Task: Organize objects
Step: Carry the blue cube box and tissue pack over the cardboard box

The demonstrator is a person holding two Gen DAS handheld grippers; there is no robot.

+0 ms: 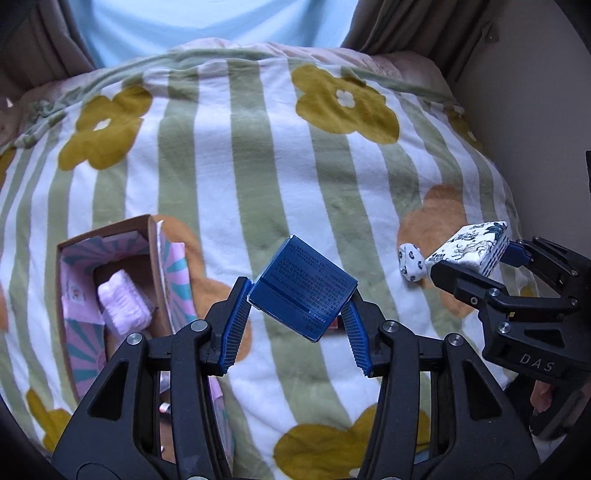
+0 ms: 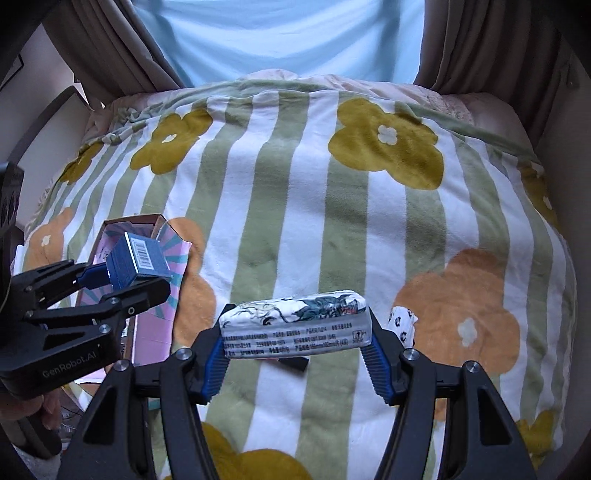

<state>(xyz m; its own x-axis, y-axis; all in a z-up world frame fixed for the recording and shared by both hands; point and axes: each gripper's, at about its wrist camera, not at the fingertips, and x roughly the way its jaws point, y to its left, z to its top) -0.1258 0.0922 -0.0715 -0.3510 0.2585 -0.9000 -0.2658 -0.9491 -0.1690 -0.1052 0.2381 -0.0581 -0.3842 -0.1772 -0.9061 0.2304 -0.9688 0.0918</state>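
I have 2 loads lifted off the blanket (image 2: 288, 192): left gripper (image 1: 299, 295) pinching the blue box (image 1: 301, 286) beside the open carton (image 1: 110, 273), presumably its destination; right gripper (image 2: 295, 332) clamping the tissue pack (image 2: 295, 321)

Both fisheye views look forward and down along their own claws, close above the green-striped floral blanket (image 1: 258, 166) on the bed. The left wrist view catches the right claw (image 1: 476, 258) at its right edge; the right wrist view catches the left claw (image 2: 129, 275) at its left. Both share the open cardboard box (image 1: 110, 236) and the pale blue curtain (image 2: 288, 33) ahead.
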